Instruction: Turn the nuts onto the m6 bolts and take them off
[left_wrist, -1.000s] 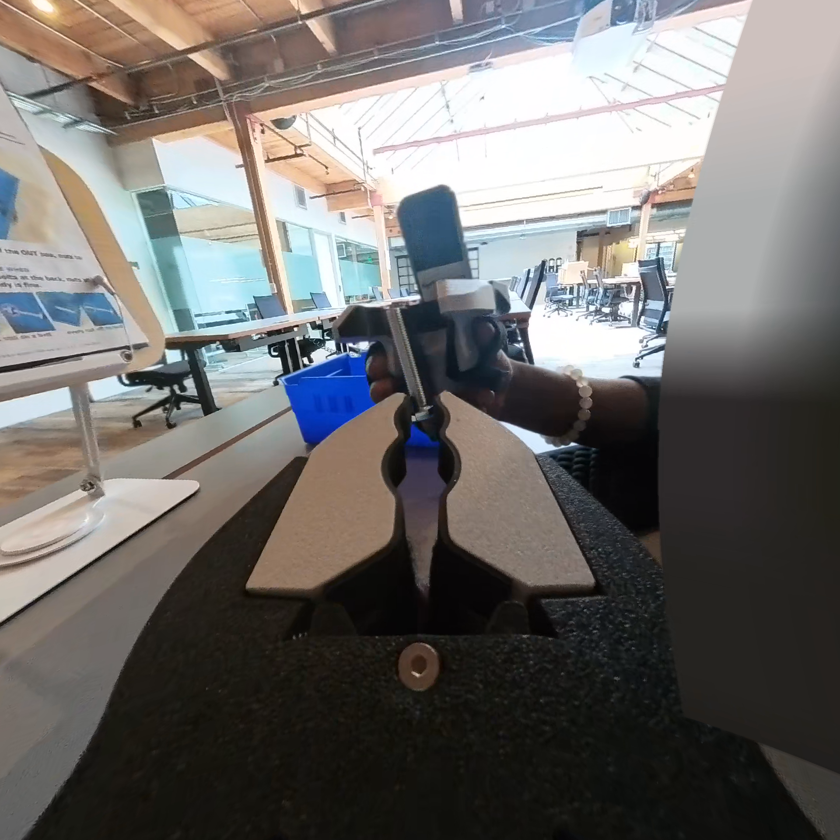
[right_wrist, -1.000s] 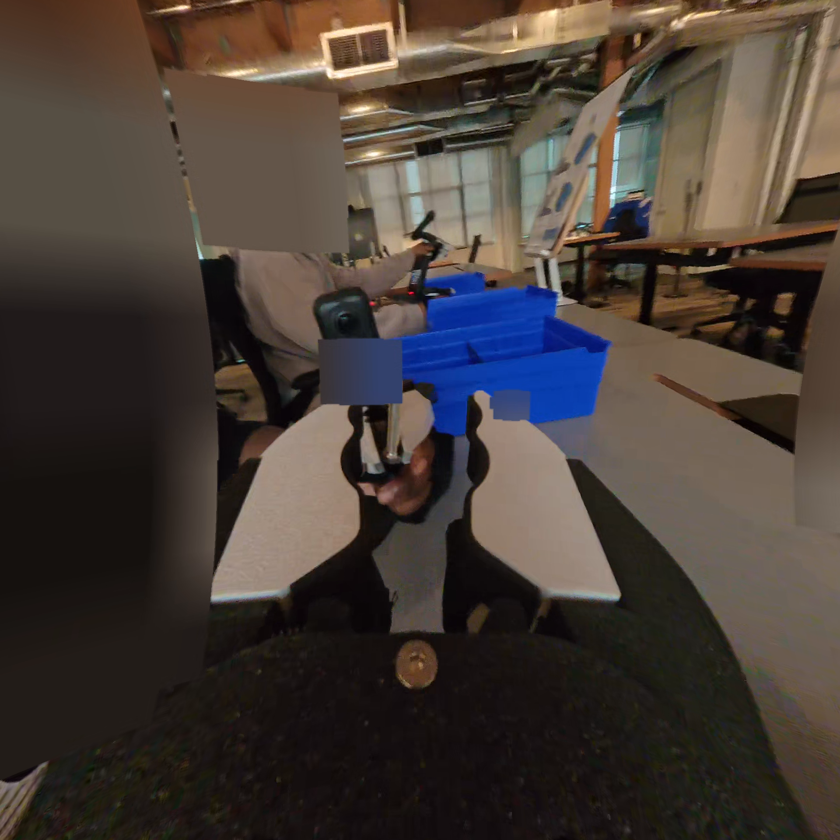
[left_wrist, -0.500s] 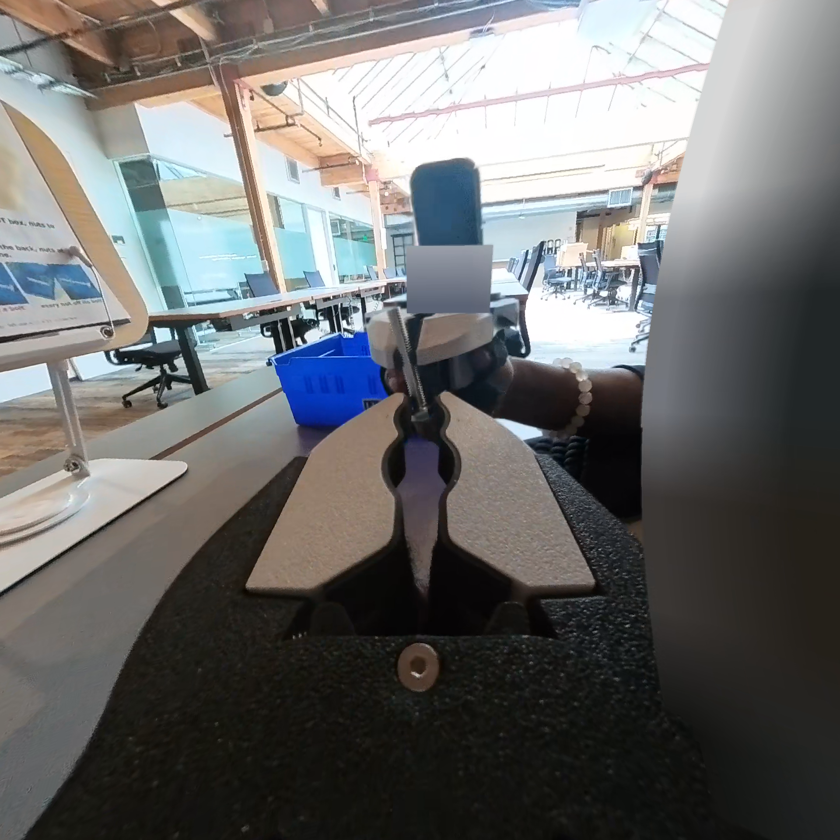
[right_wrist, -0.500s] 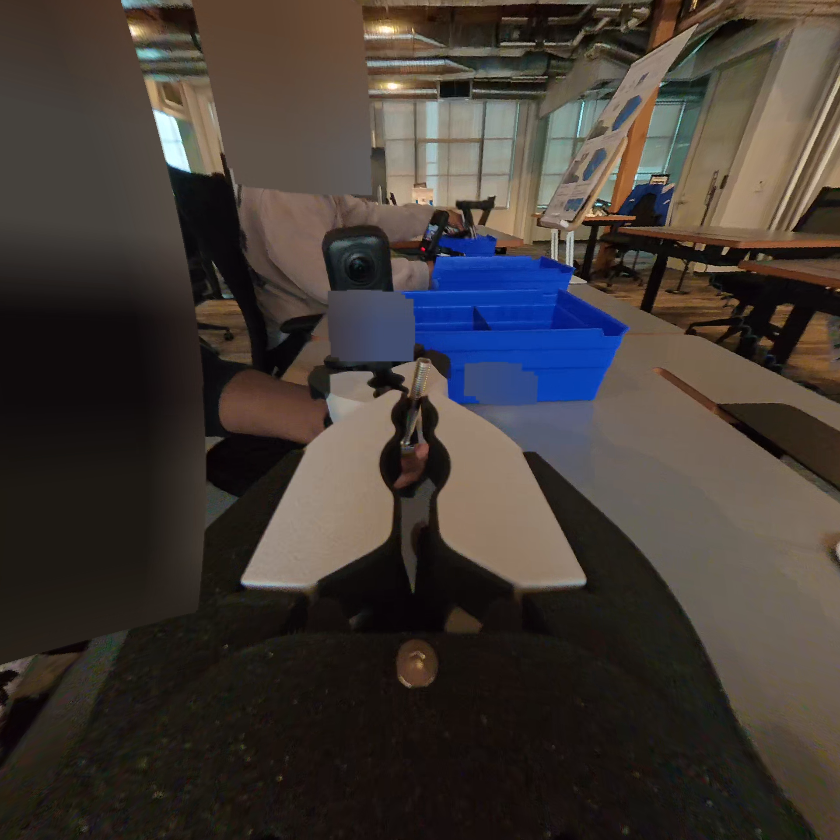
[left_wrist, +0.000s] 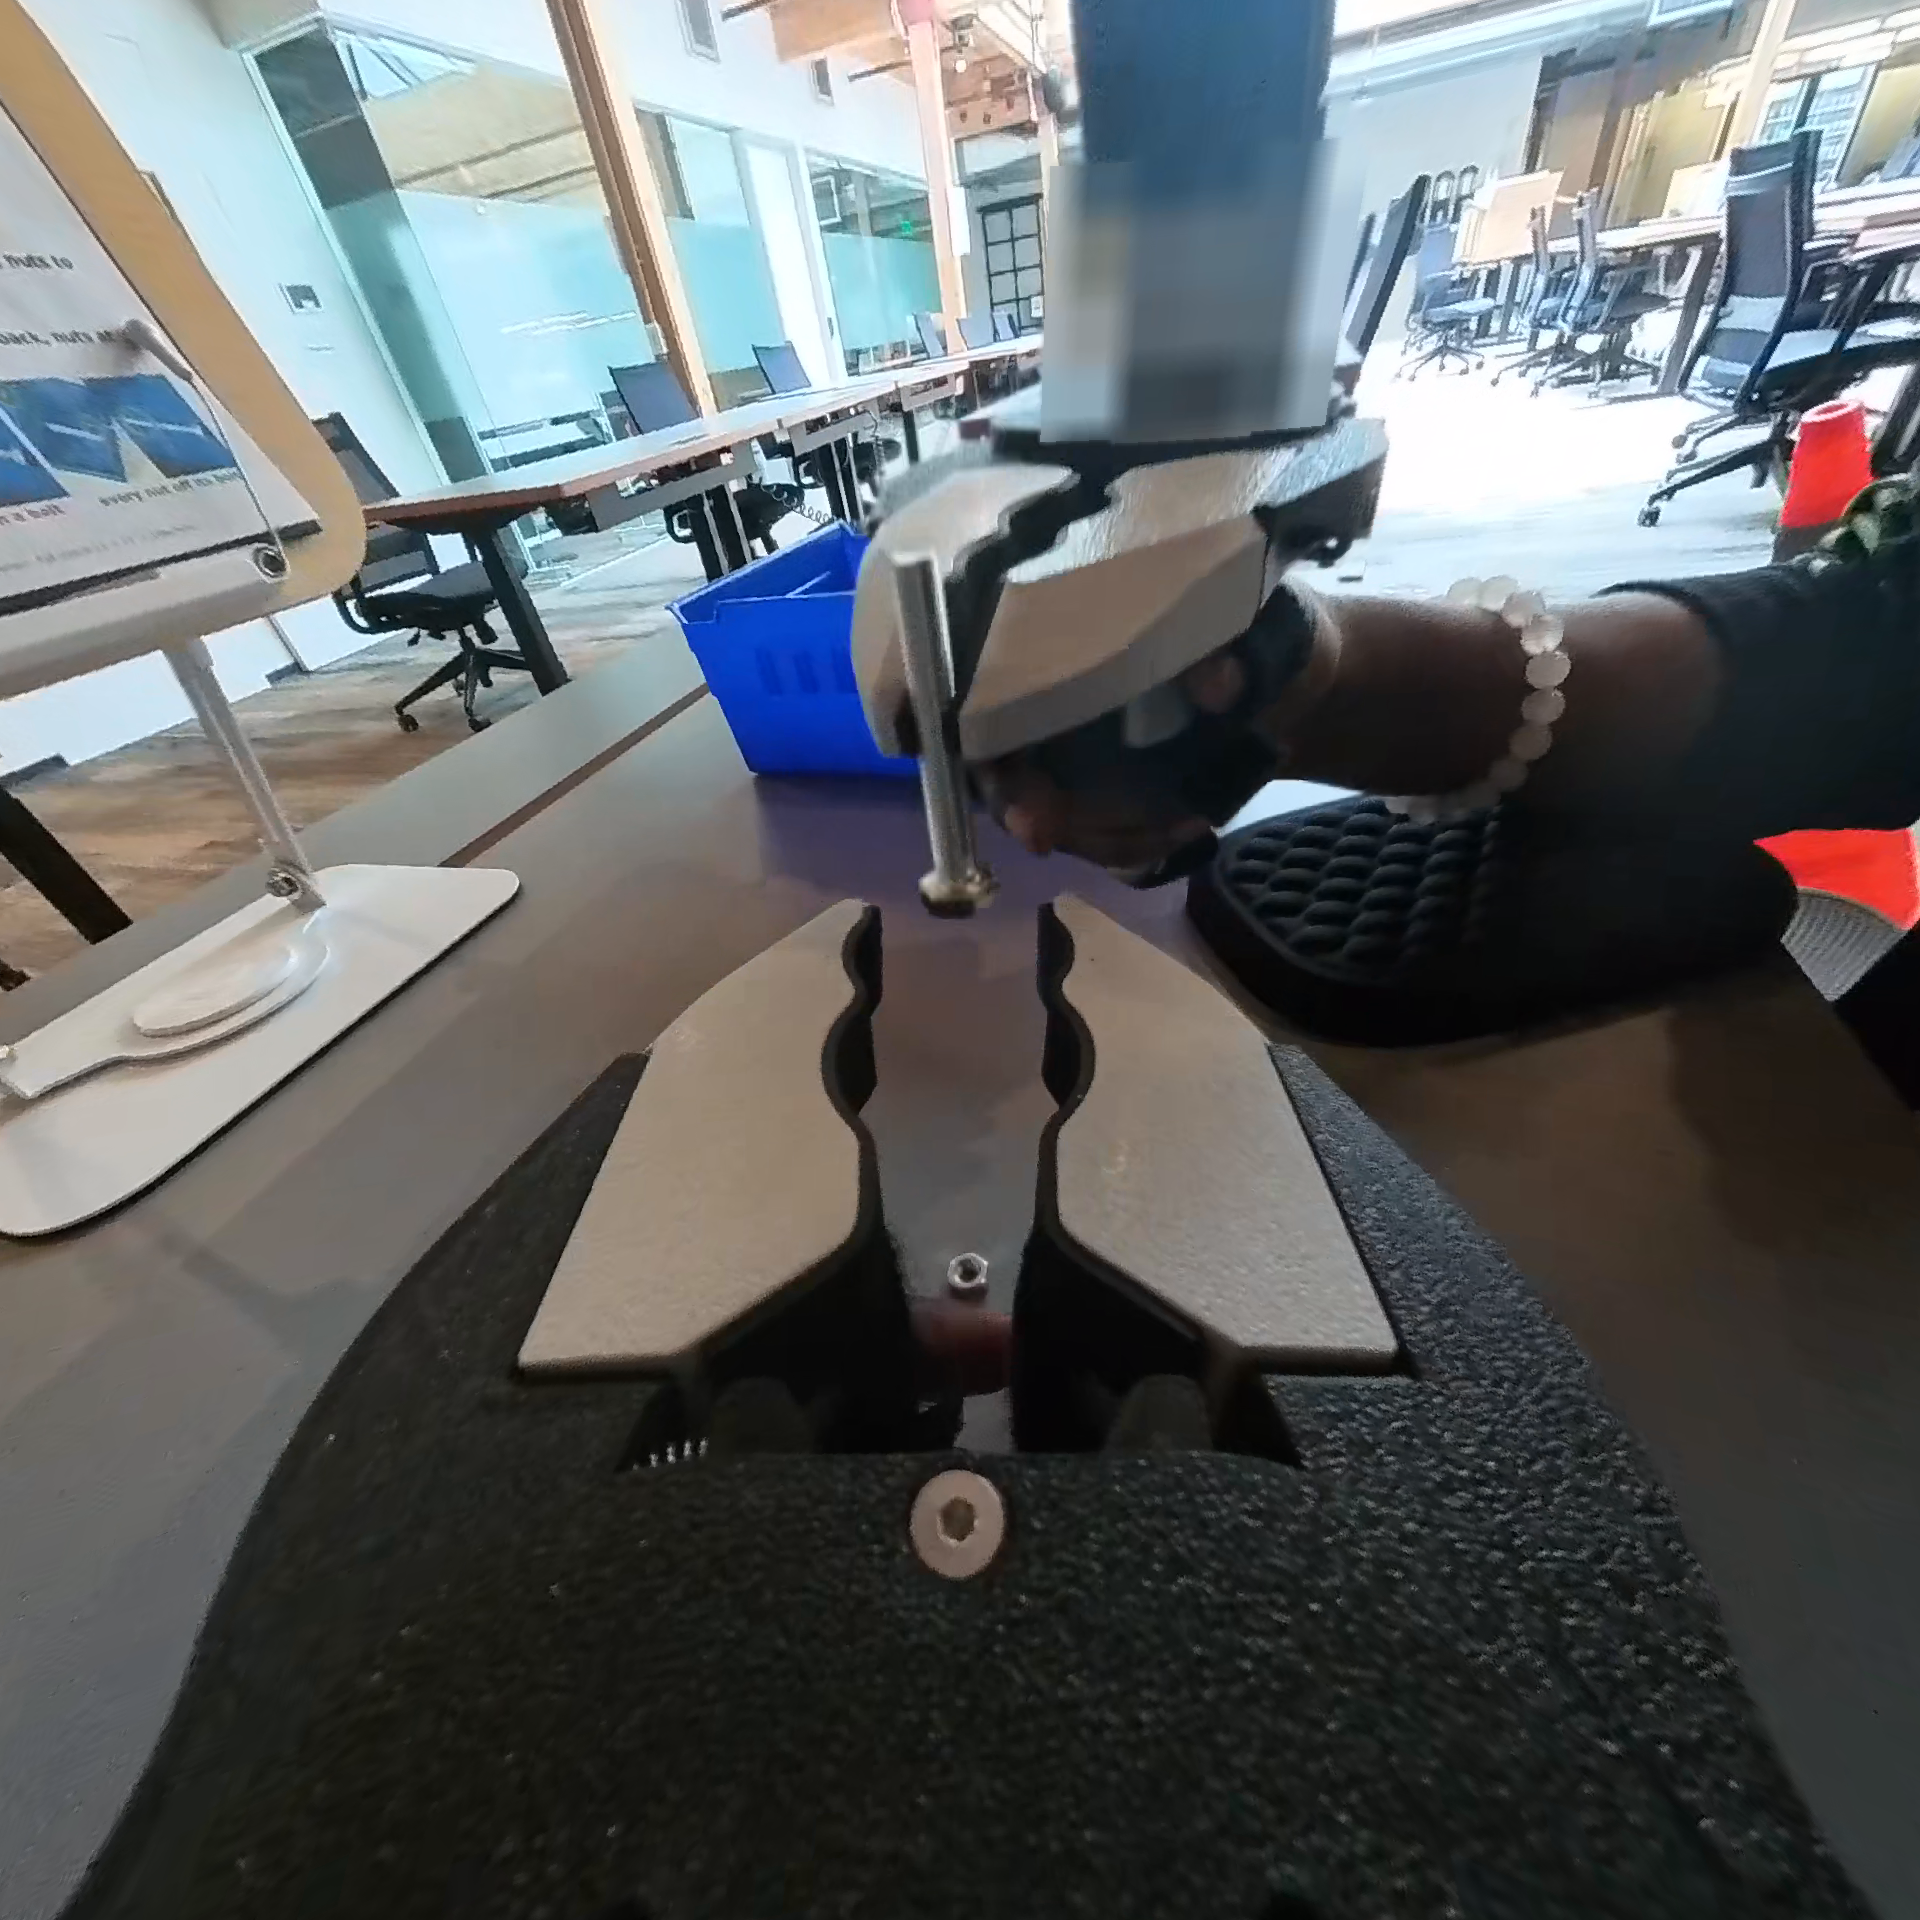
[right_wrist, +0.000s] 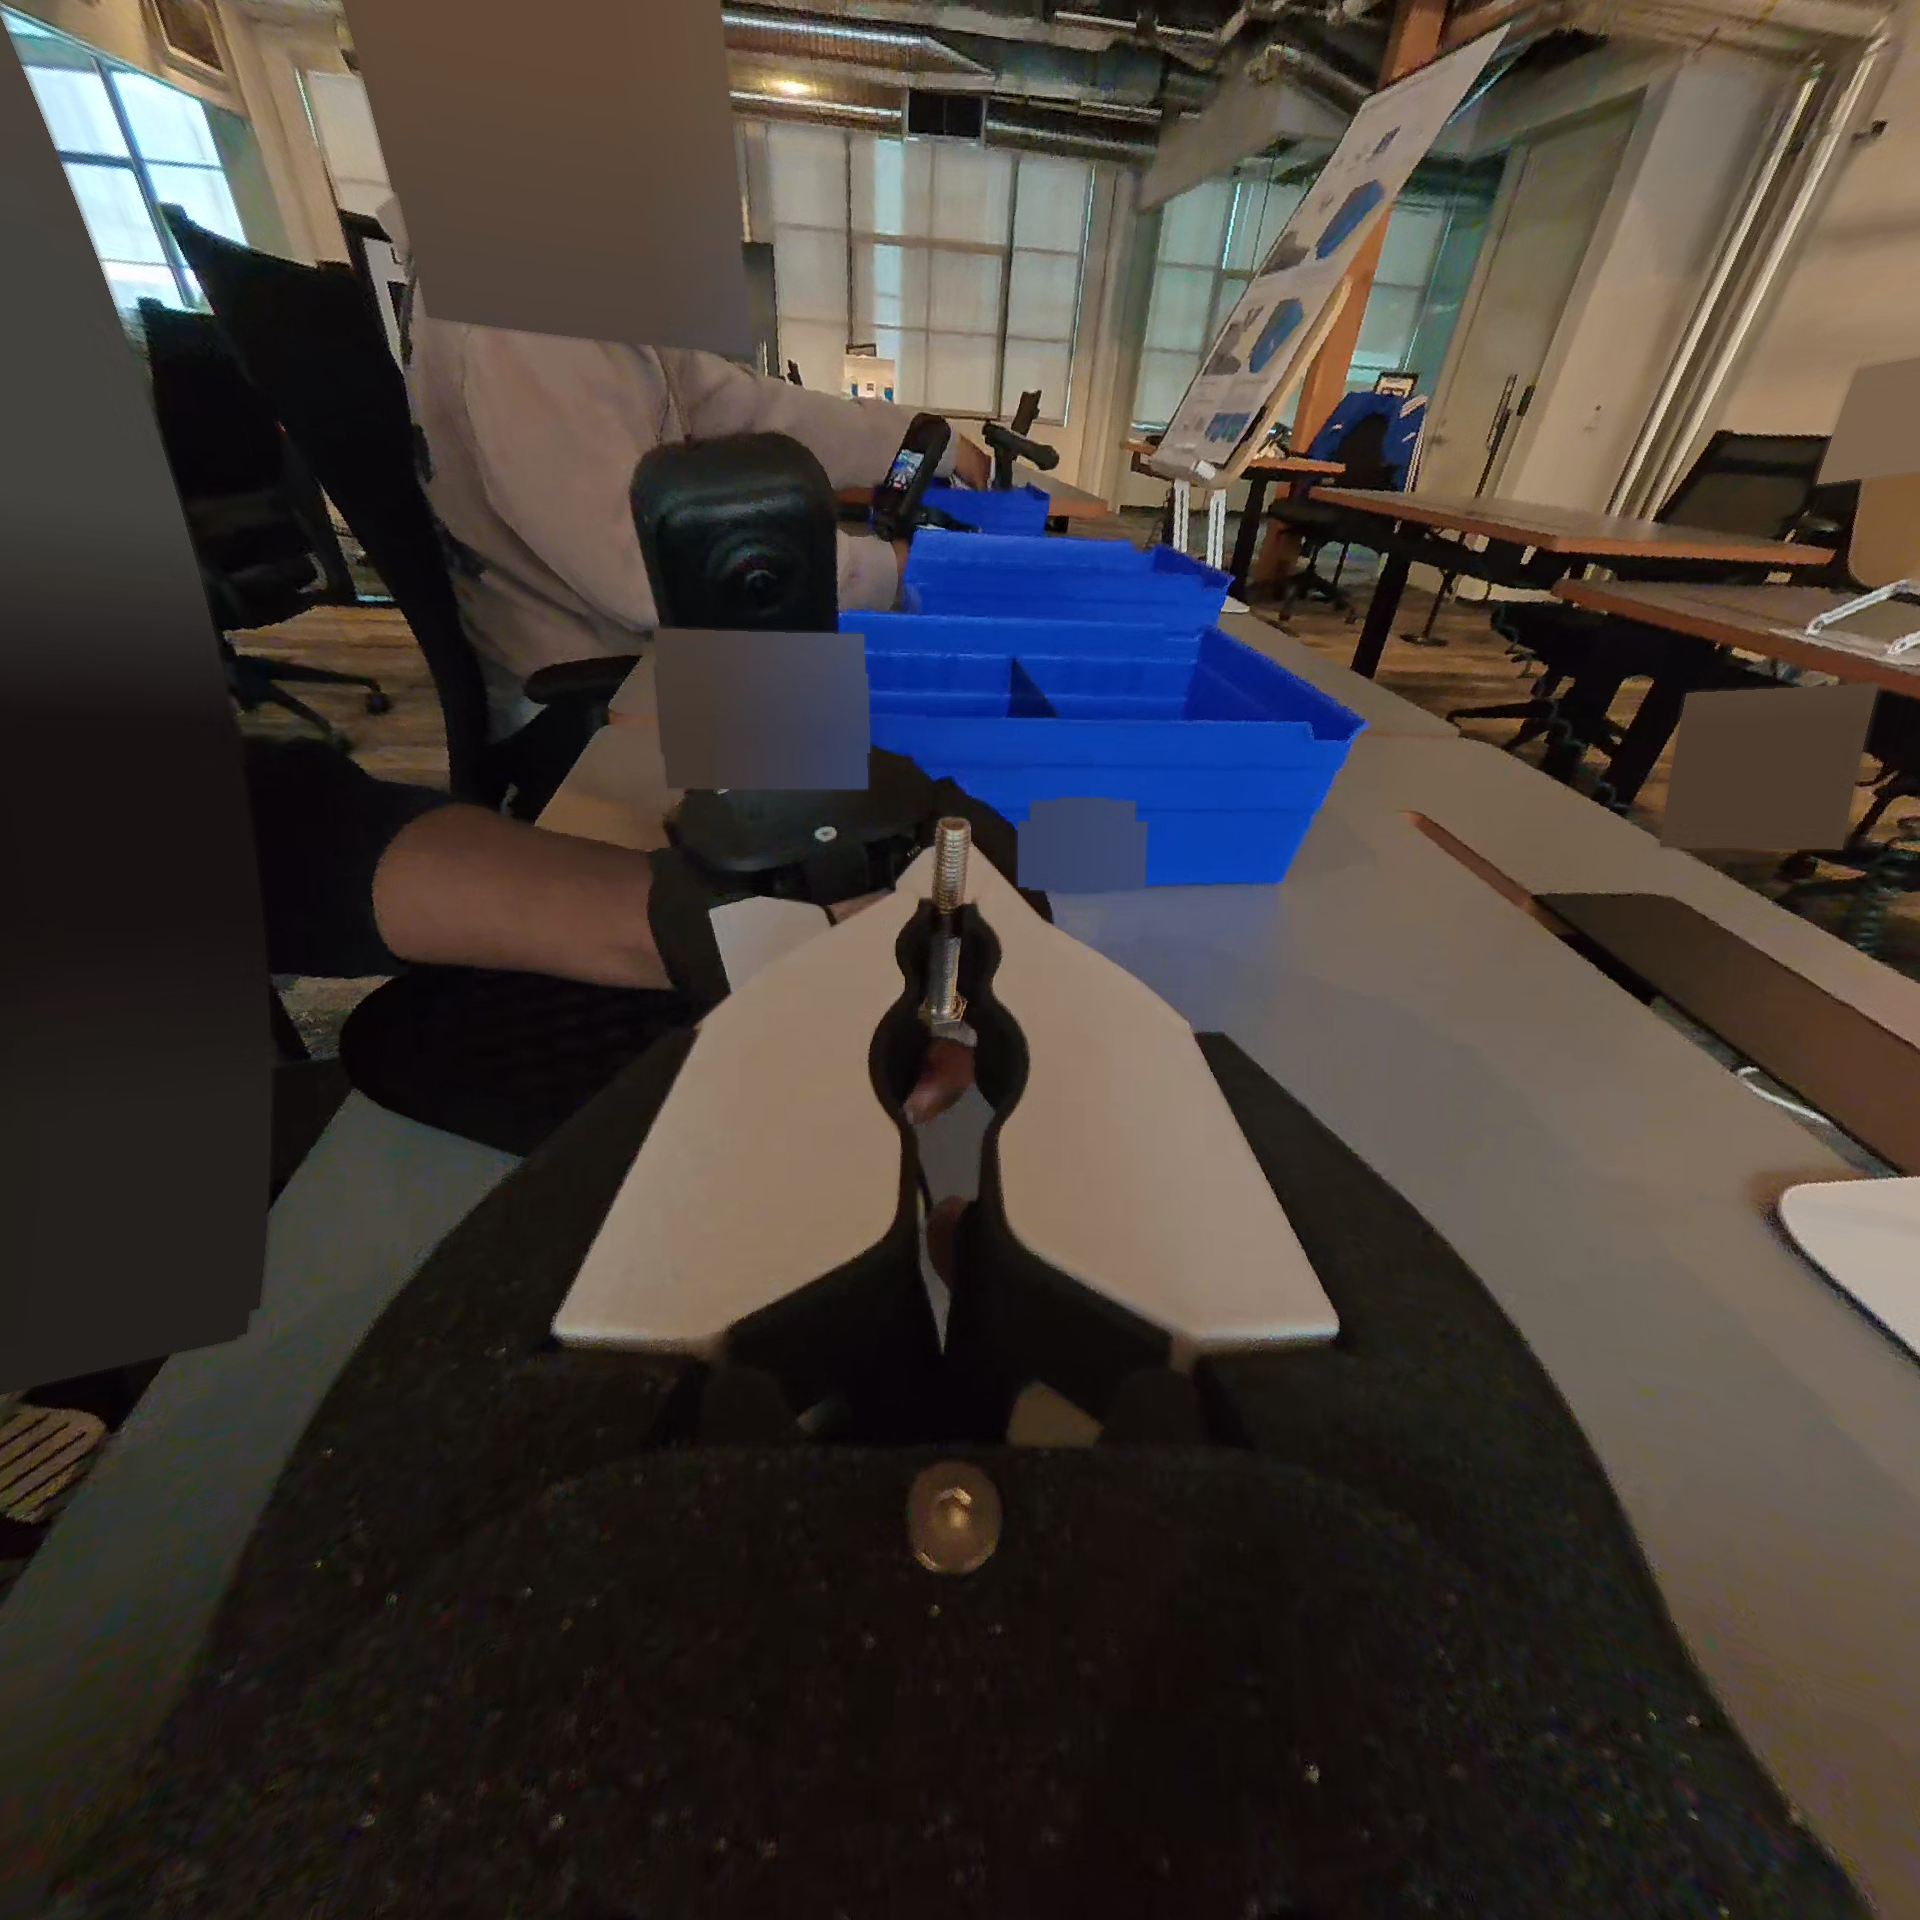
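Right gripper (right_wrist: 948, 914) clenched on a silver bolt (right_wrist: 948, 940), fingertips pressed against the shank, threaded end poking out beyond the tips, hex head back in the hollow between the fingers. Seen from the left wrist view, the same gripper (left_wrist: 930, 665) tilted down over the desk (left_wrist: 582, 935), bolt (left_wrist: 935, 727) hanging head-down, head just above the surface and just ahead of the left fingertips.

Left gripper (left_wrist: 956, 920) released, fingers spread with bare desk showing between them. A small silver nut (left_wrist: 967, 1270) lying on the desk far back between the left fingers, touching neither as far as can be judged; a reddish shape just behind it, perhaps a fingertip, too dim to be sure.

Blue bin (left_wrist: 790, 665) standing farther along the desk, beyond the bolt; in the right wrist view the divided blue bin (right_wrist: 1122, 758) sitting past the gripper tips. White sign stand (left_wrist: 208, 997) toward the desk's left edge. Black padded armrest (left_wrist: 1403, 914) at the near right side of the desk, under a wrist wearing a pale bead bracelet (left_wrist: 1527, 675).
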